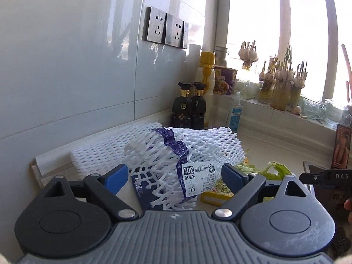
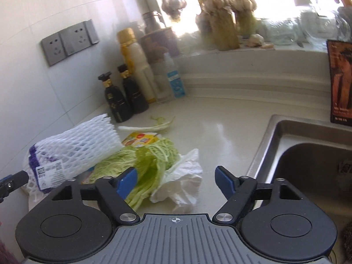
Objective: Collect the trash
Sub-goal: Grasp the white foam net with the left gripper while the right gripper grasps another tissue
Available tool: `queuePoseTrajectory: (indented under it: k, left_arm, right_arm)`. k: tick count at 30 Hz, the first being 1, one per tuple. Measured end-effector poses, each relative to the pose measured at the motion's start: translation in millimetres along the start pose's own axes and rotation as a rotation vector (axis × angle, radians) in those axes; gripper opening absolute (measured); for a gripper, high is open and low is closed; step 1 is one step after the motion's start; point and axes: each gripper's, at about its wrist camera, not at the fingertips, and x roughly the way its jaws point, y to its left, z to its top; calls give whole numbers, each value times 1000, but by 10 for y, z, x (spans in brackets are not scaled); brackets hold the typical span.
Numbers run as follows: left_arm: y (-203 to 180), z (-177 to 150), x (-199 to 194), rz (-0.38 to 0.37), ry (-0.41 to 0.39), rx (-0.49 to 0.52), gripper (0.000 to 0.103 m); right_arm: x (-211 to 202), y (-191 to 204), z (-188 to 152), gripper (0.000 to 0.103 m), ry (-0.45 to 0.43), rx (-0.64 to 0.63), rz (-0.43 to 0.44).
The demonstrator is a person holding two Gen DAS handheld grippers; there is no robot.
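Observation:
A white foam net sleeve [image 1: 176, 151] with a purple band and a price label lies on the pale counter [image 2: 220, 132] by the wall. My left gripper [image 1: 173, 179] is open, its blue pads on either side of the net's near end without pressing it. Beside the net lie green cabbage leaves [image 2: 145, 160], a yellow packet [image 2: 140, 139] and a crumpled white tissue [image 2: 182, 180]. My right gripper [image 2: 176, 181] is open just in front of the tissue and leaves. The left pad overlaps the leaves. A loose leaf strip [image 2: 151, 125] lies farther back.
Two black bottles [image 2: 125, 96], a tall white bottle with a yellow cap [image 2: 136, 61] and a clear bottle [image 2: 173, 81] stand in the corner. A steel sink [image 2: 308, 165] opens to the right. Garlic jars [image 1: 281, 88] line the windowsill. Wall sockets [image 1: 165, 28] sit above.

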Motion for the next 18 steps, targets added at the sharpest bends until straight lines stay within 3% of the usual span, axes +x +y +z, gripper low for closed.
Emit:
queuePoseTrajectory:
  k: [6, 11, 13, 15, 18]
  left_arm:
    - [34, -38, 128, -29, 14, -111, 54]
    - [67, -97, 148, -42, 16, -172, 29]
    - [81, -105, 159, -46, 22, -194, 14]
    - [93, -111, 154, -53, 23, -211, 10]
    - [104, -108, 127, -58, 11, -231, 6]
  right_arm:
    - [152, -238, -39, 47, 39, 95, -36]
    - [240, -237, -90, 43, 65, 120, 14]
    - [270, -205, -106, 38, 67, 110, 19]
    - [296, -198, -123, 23, 67, 100, 11]
    - [315, -214, -130, 14, 65, 110, 20]
